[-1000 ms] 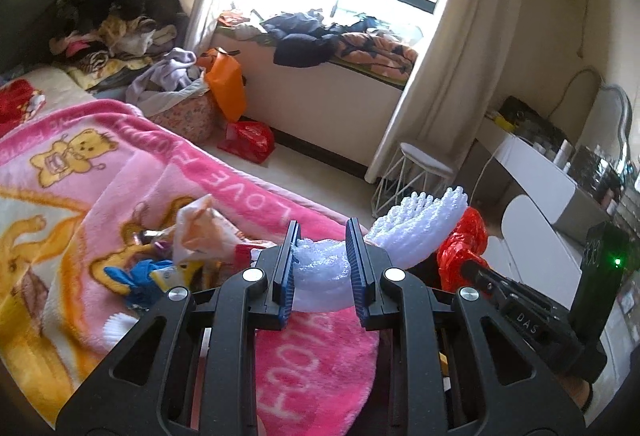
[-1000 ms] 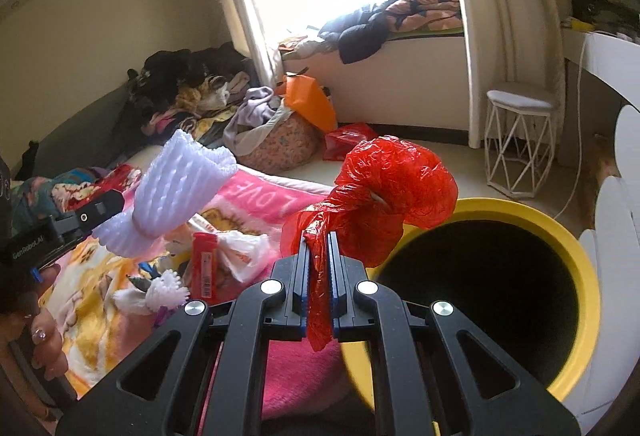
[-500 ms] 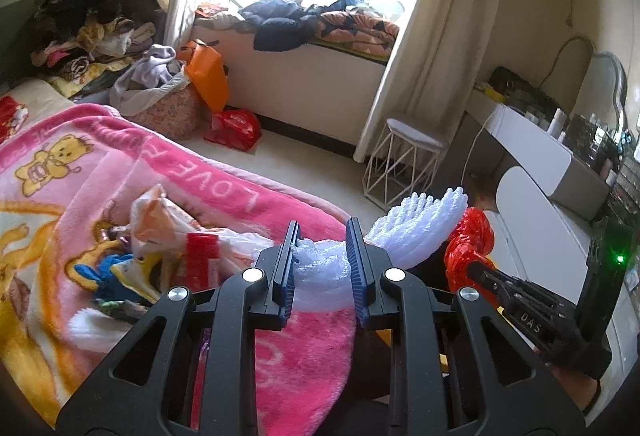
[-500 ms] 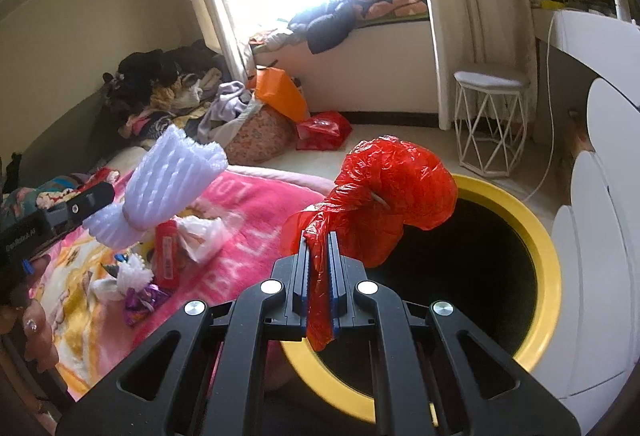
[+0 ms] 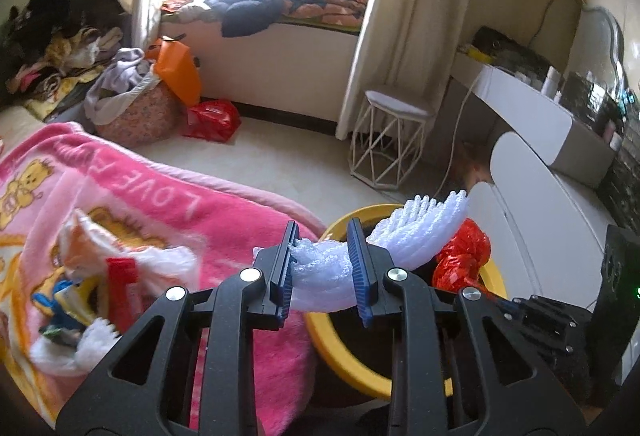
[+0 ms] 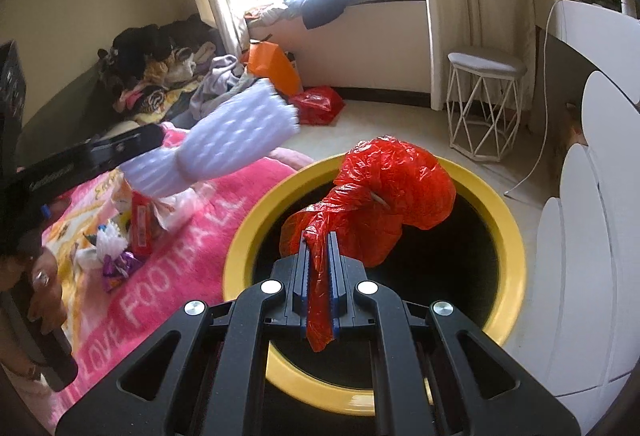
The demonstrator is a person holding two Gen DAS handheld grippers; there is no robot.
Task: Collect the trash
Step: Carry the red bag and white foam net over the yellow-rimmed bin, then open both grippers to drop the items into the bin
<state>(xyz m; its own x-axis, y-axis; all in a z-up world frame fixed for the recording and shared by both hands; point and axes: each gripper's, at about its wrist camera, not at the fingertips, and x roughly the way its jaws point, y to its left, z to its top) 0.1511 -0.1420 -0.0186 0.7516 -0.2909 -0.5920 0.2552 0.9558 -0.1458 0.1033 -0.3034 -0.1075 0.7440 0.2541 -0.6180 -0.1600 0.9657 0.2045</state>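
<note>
Holding: right gripper (image 6: 318, 278) clamps my red bag (image 6: 384, 192) over bin (image 6: 508, 268), ready to drop.
Left gripper (image 5: 322, 268): grips foam net (image 5: 420, 232), nearing rim.

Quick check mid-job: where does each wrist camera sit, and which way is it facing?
Left wrist: on the left gripper, facing the window across the pink blanket; gripper clamps white foam netting.
Right wrist: on the right gripper, above the yellow-rimmed bin; gripper clamps a red plastic bag; a hand shows.
Shared: bin, bag, netting, blanket, white stool.
</note>
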